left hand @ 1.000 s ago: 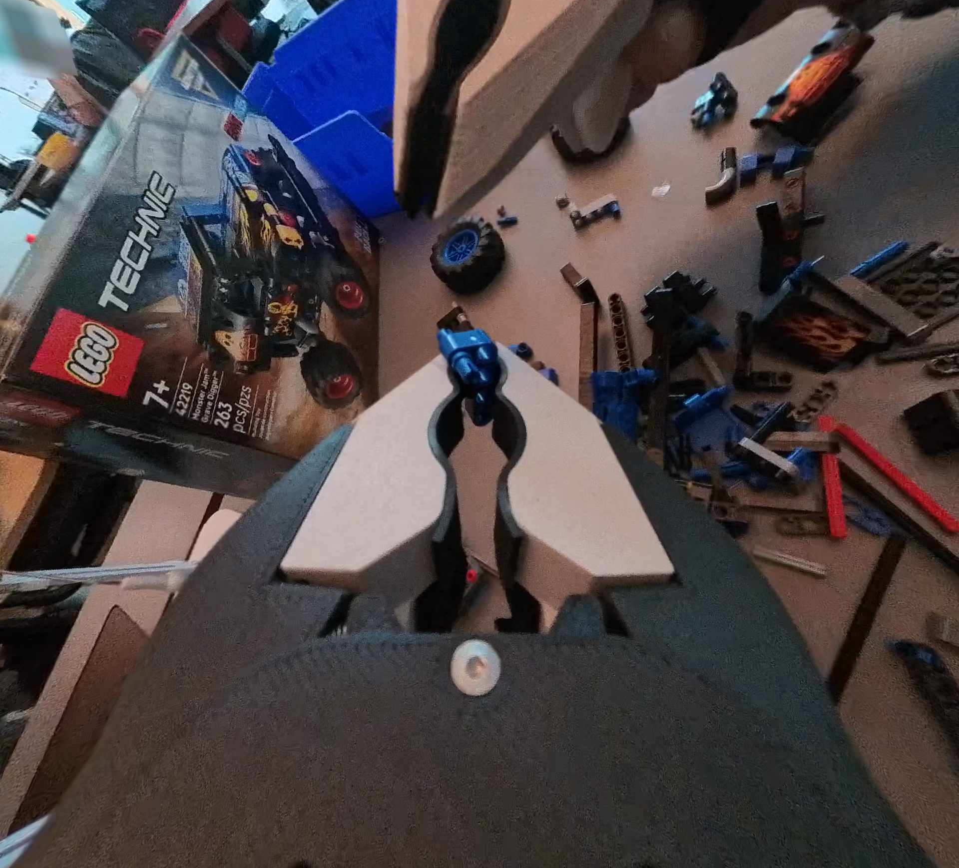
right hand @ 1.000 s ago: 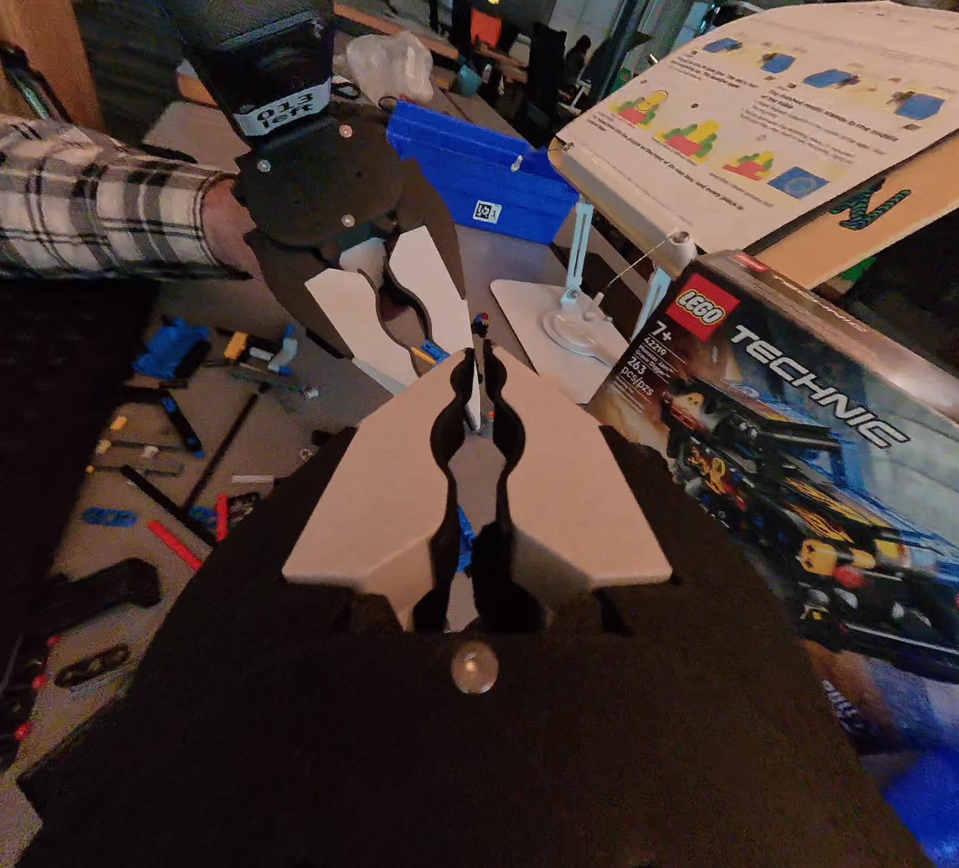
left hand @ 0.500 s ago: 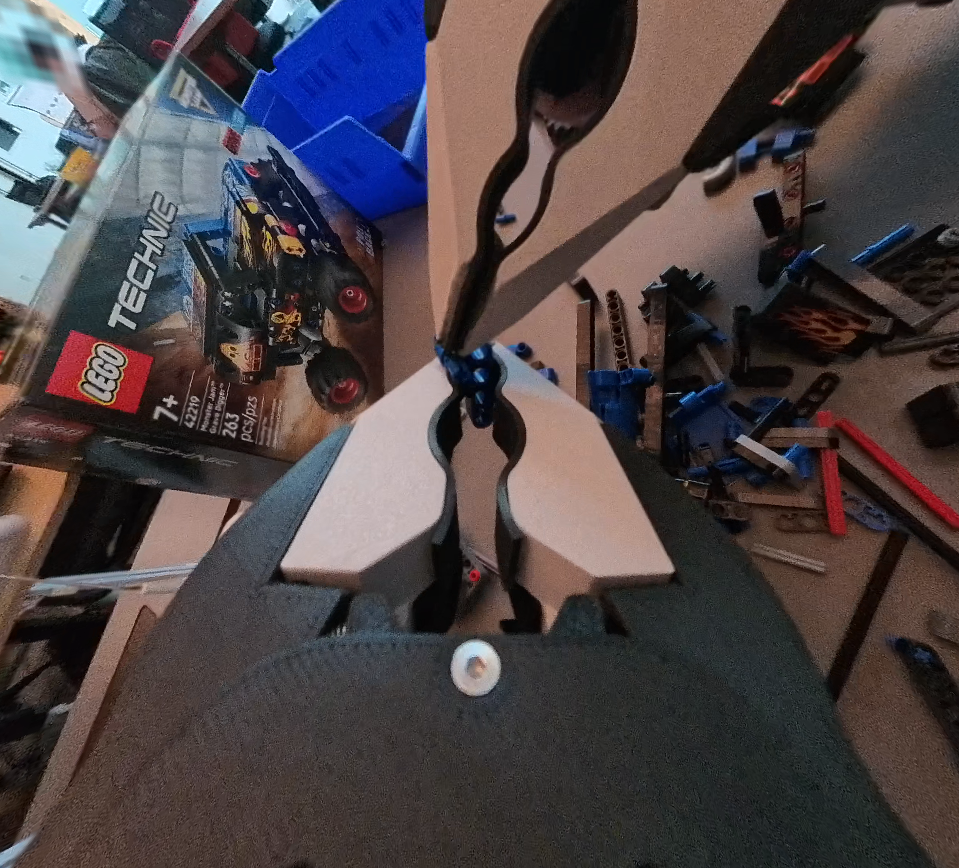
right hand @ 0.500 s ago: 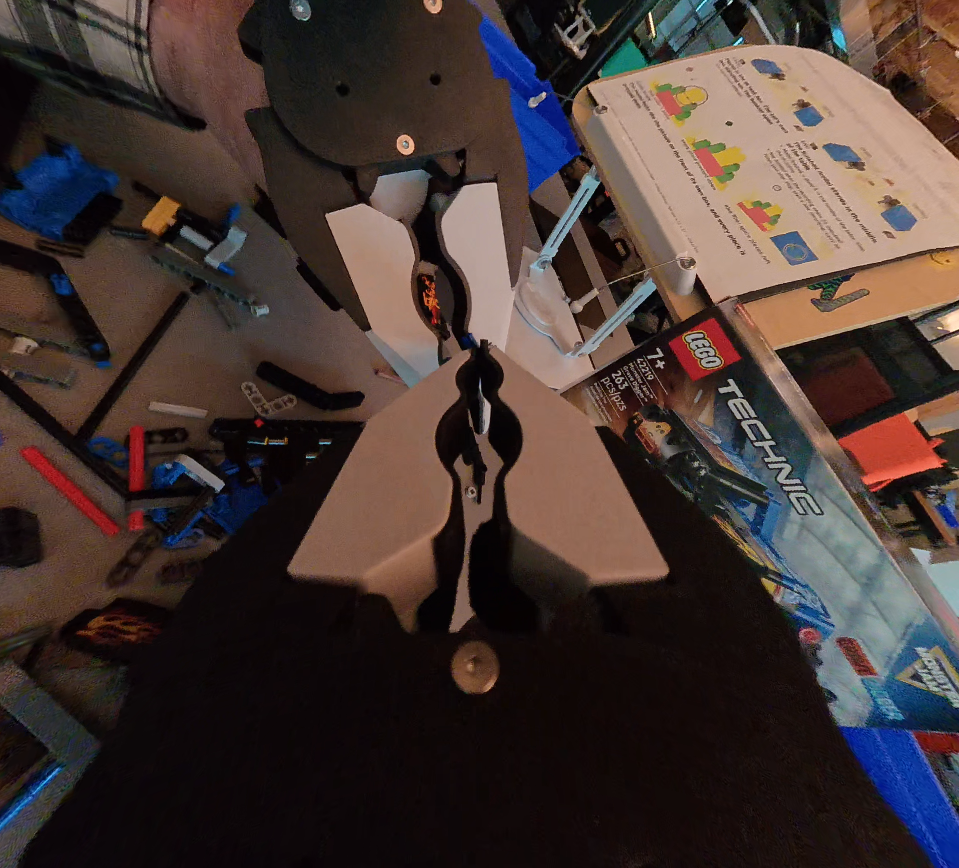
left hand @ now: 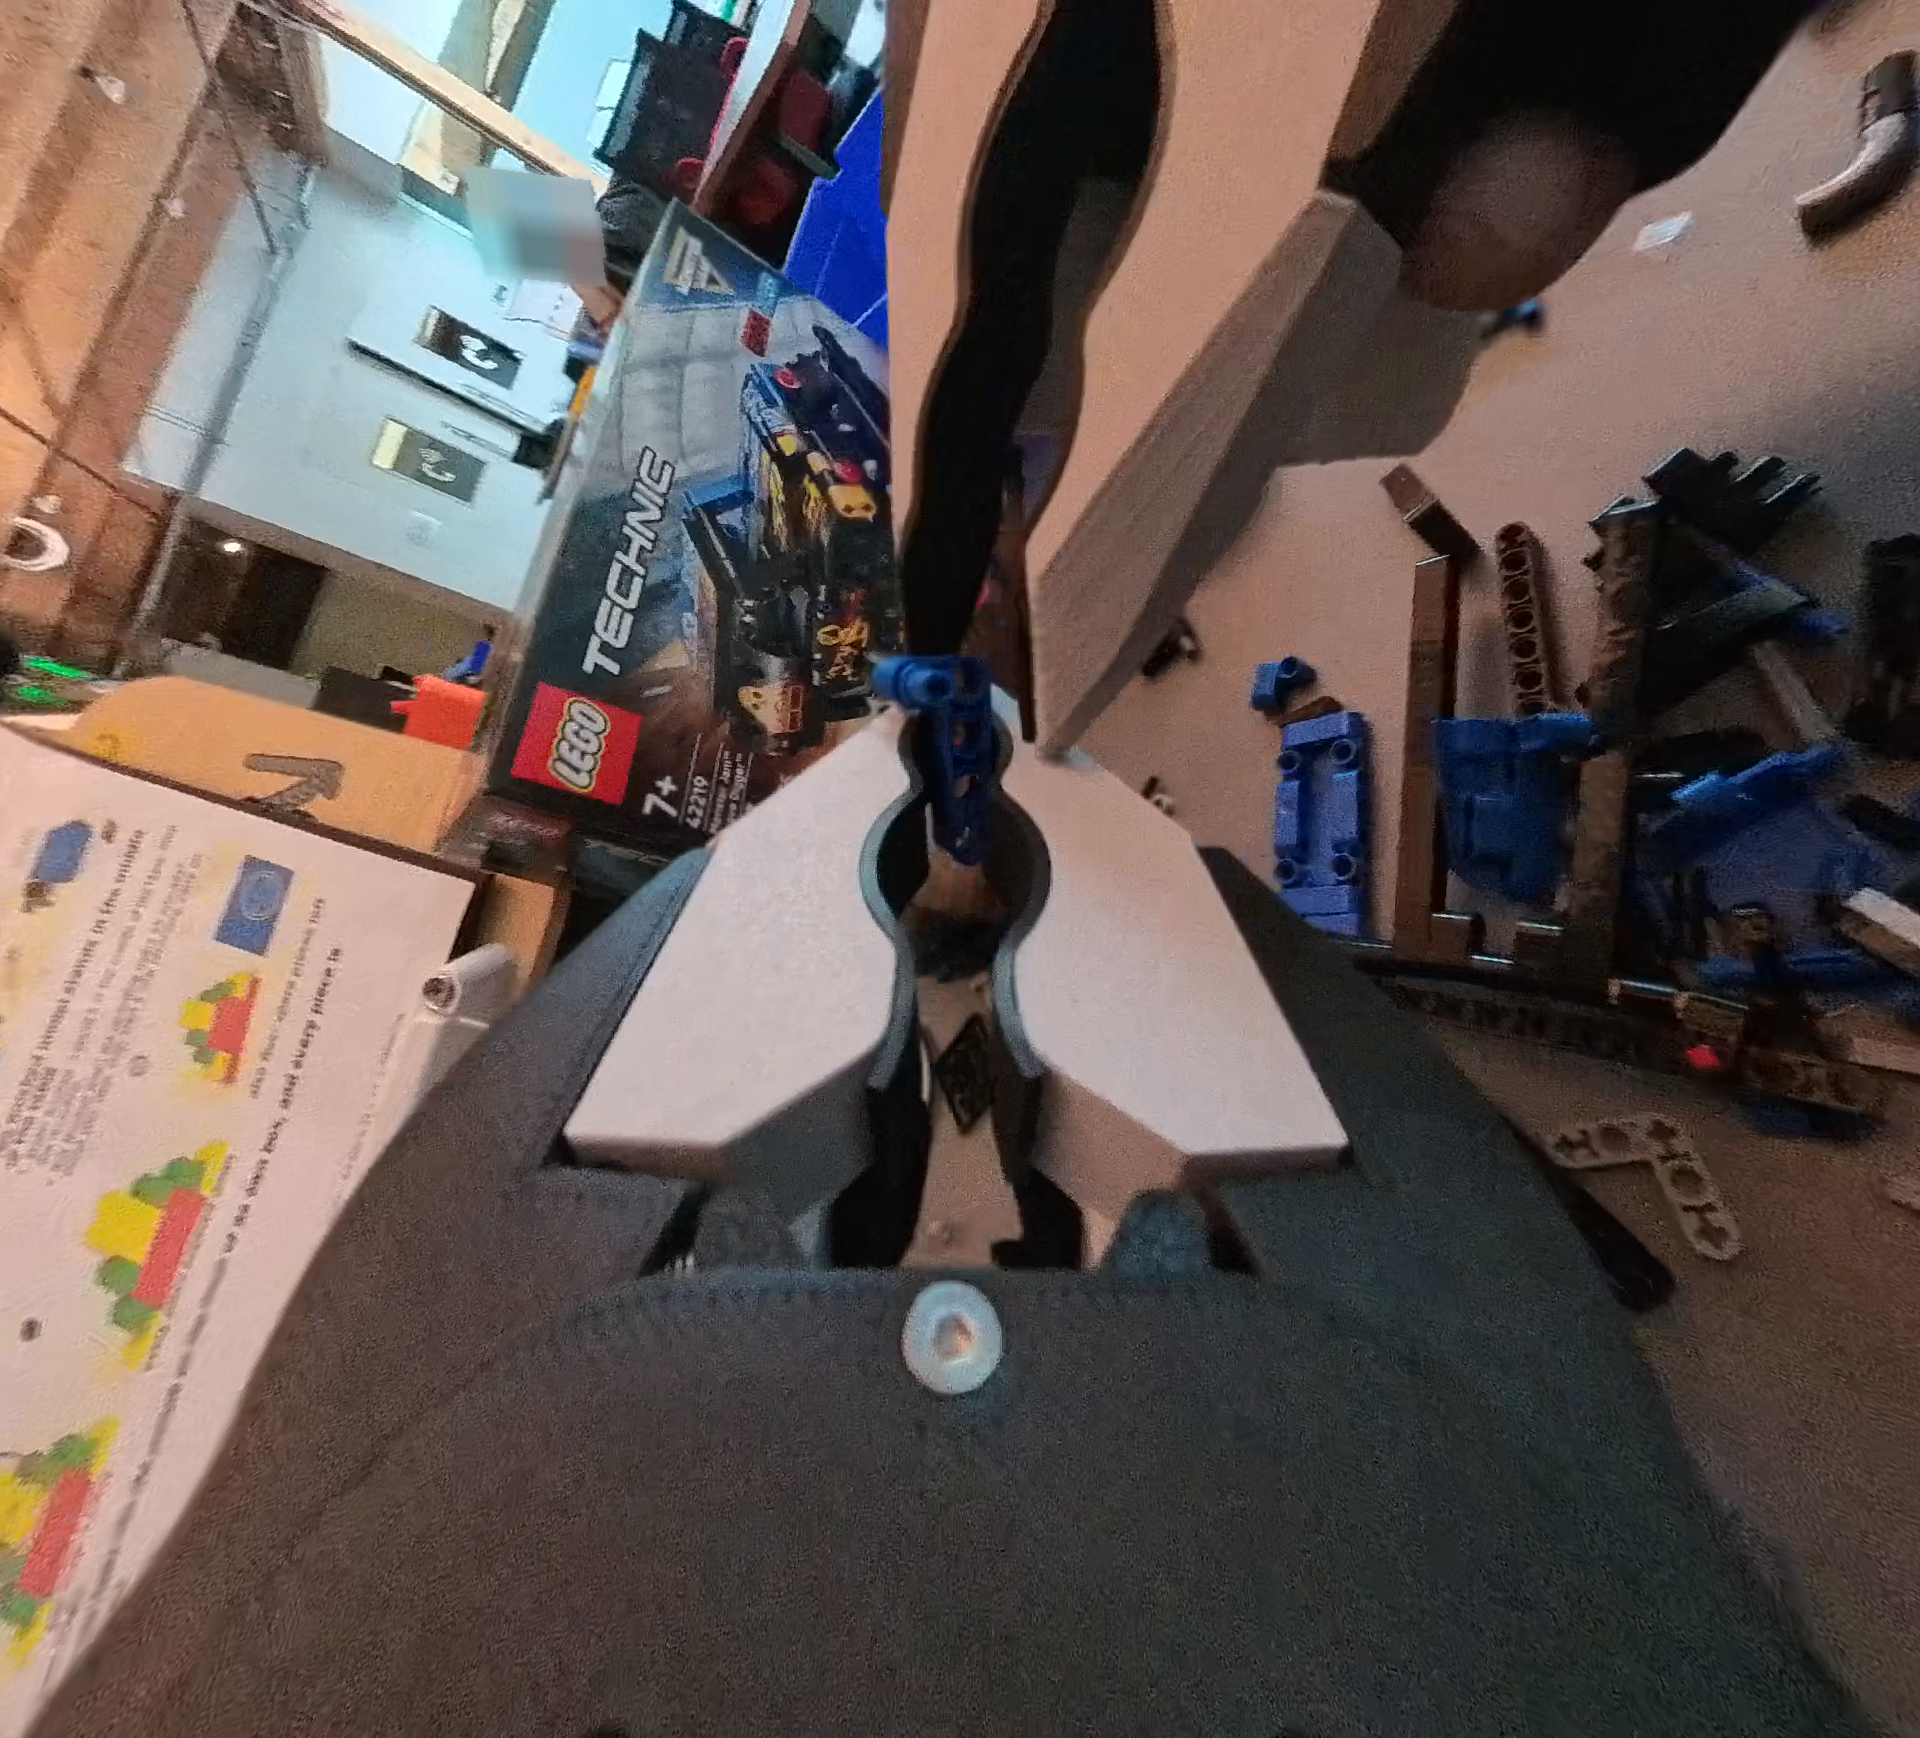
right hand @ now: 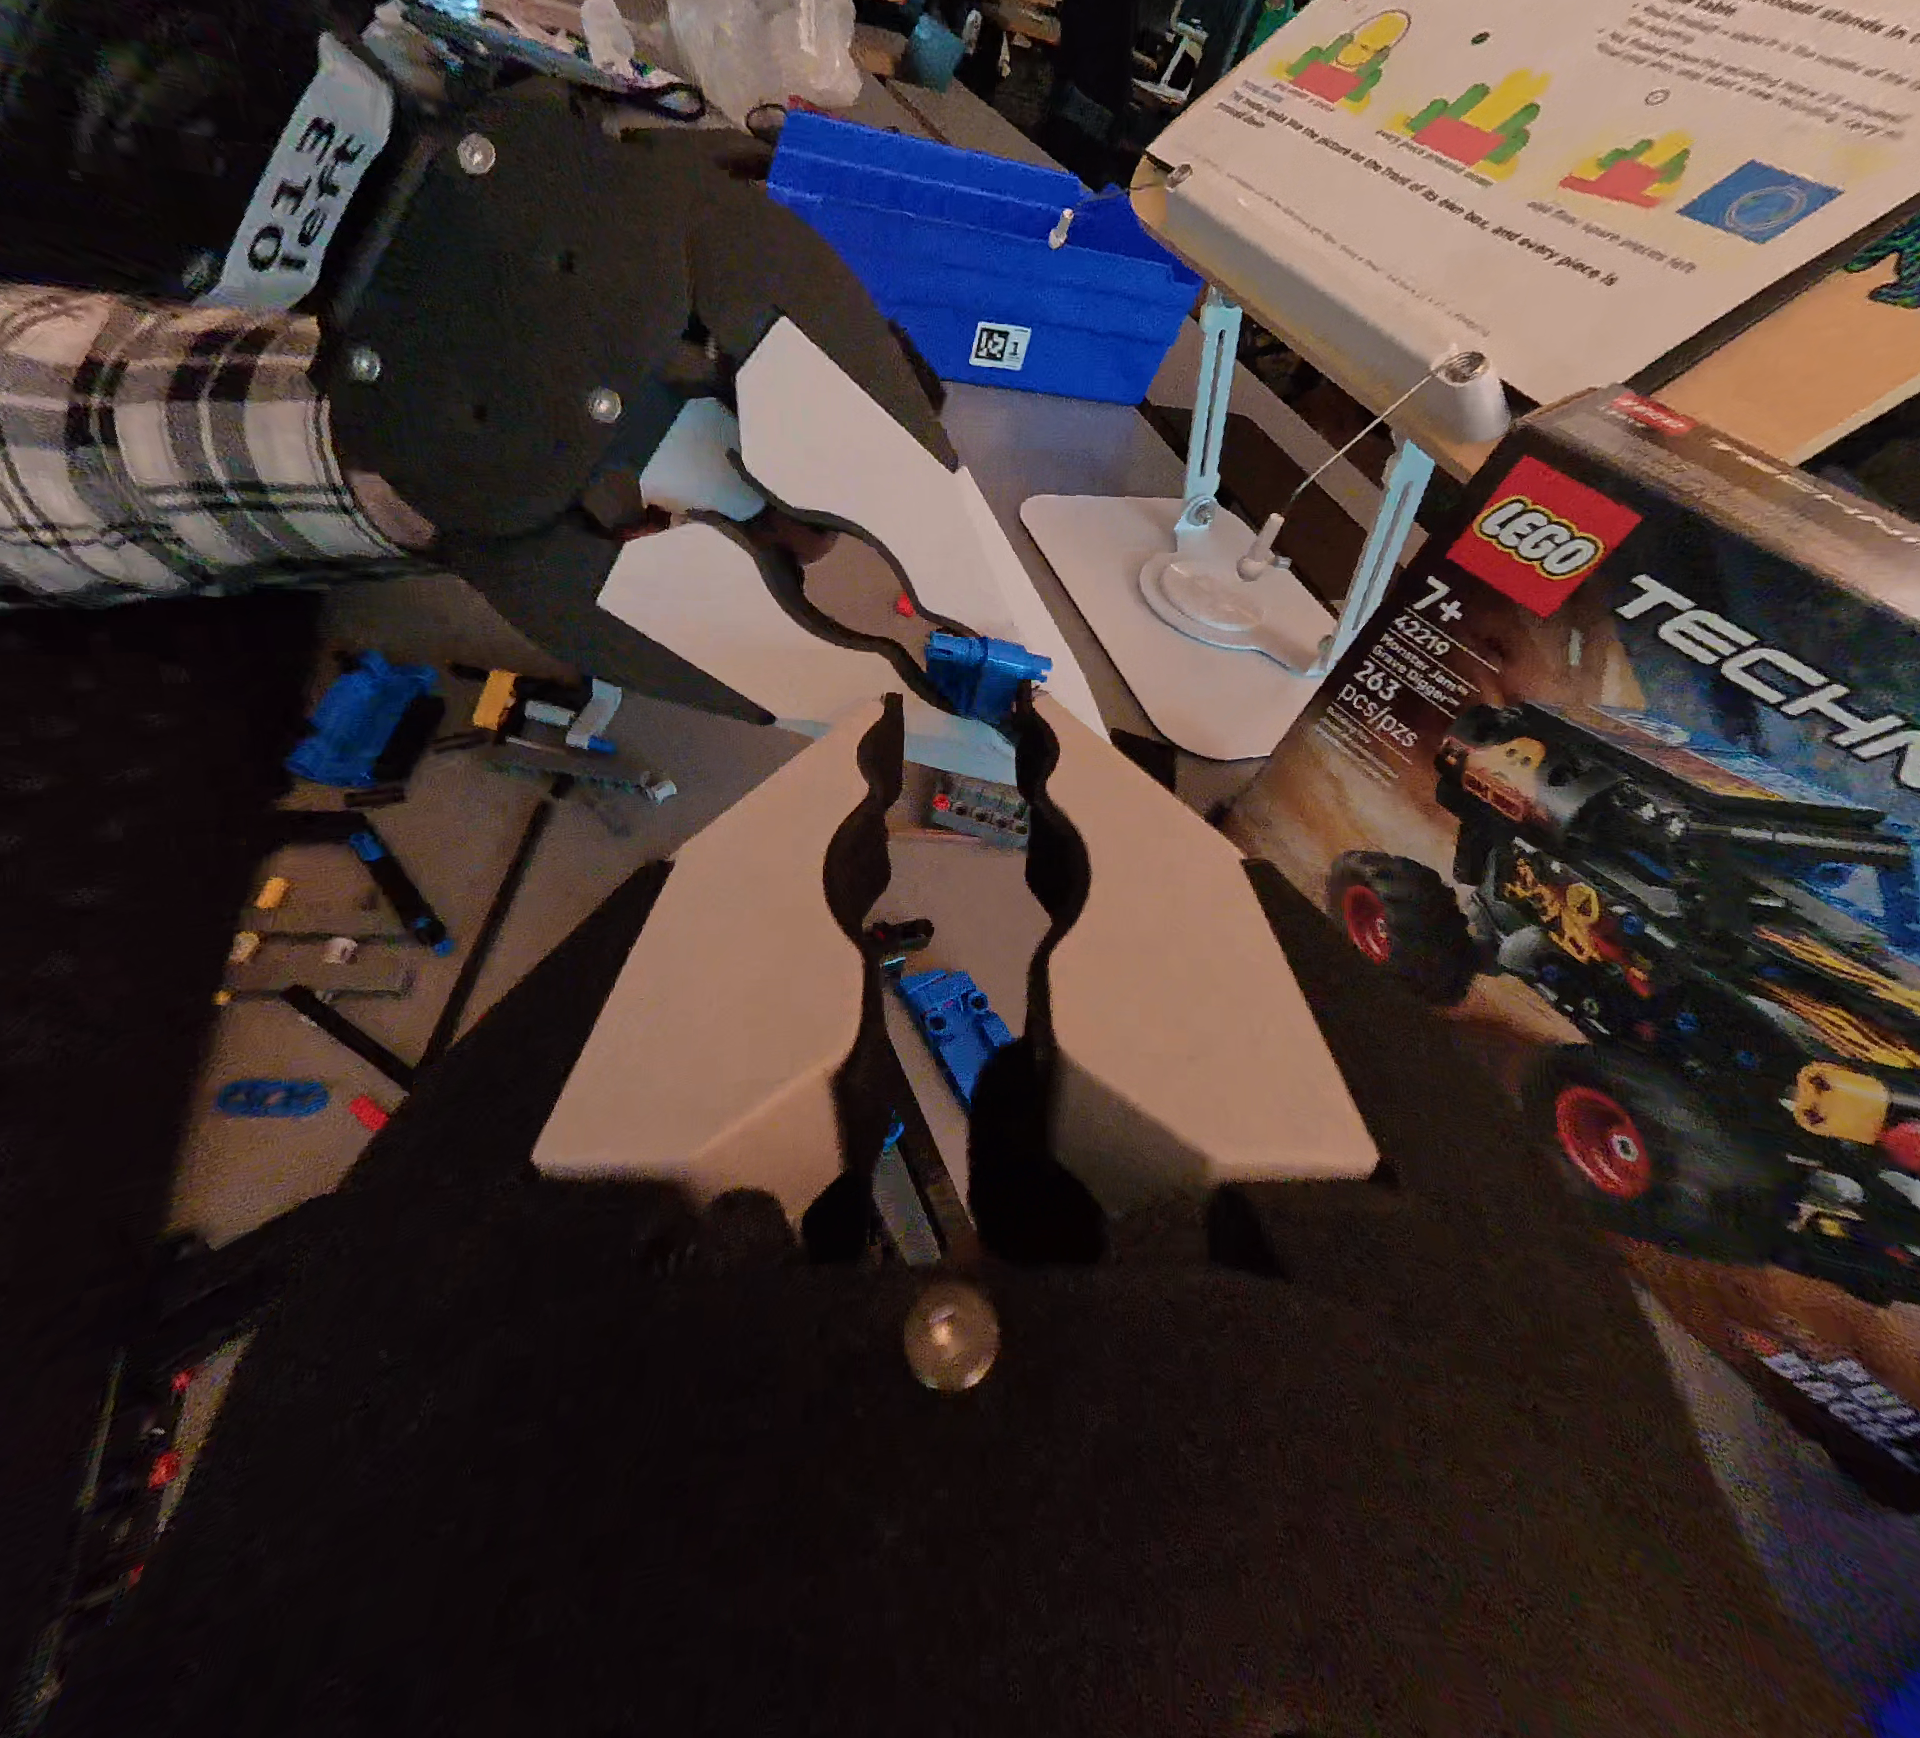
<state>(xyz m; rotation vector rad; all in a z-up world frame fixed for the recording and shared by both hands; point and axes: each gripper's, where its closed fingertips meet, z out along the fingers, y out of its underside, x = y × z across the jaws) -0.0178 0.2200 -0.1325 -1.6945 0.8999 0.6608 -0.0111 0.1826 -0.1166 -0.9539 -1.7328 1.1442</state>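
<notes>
My left gripper (left hand: 956, 732) is shut on a small blue toy-brick piece (left hand: 961, 774) that sticks out past its tips. In the right wrist view that gripper (right hand: 920, 639) comes in from the left, held by a hand in a plaid sleeve (right hand: 156, 441), with the blue piece (right hand: 982, 672) at its tip. My right gripper (right hand: 956, 712) is open and empty, its tips just below and around that piece. In the left wrist view its pale fingers (left hand: 1226, 130) loom from above, their tips close to the piece.
Loose black, blue and red pieces (left hand: 1558, 805) lie over the table and to the left (right hand: 416, 805). A toy set box (right hand: 1662, 805) stands at the right, a blue bin (right hand: 987, 275) behind. An instruction sheet on a white stand (right hand: 1558, 78) overhangs.
My right gripper was shut tip to tip with the left one; it has now opened and pulled back slightly. The left gripper has rolled and still holds the blue piece.
</notes>
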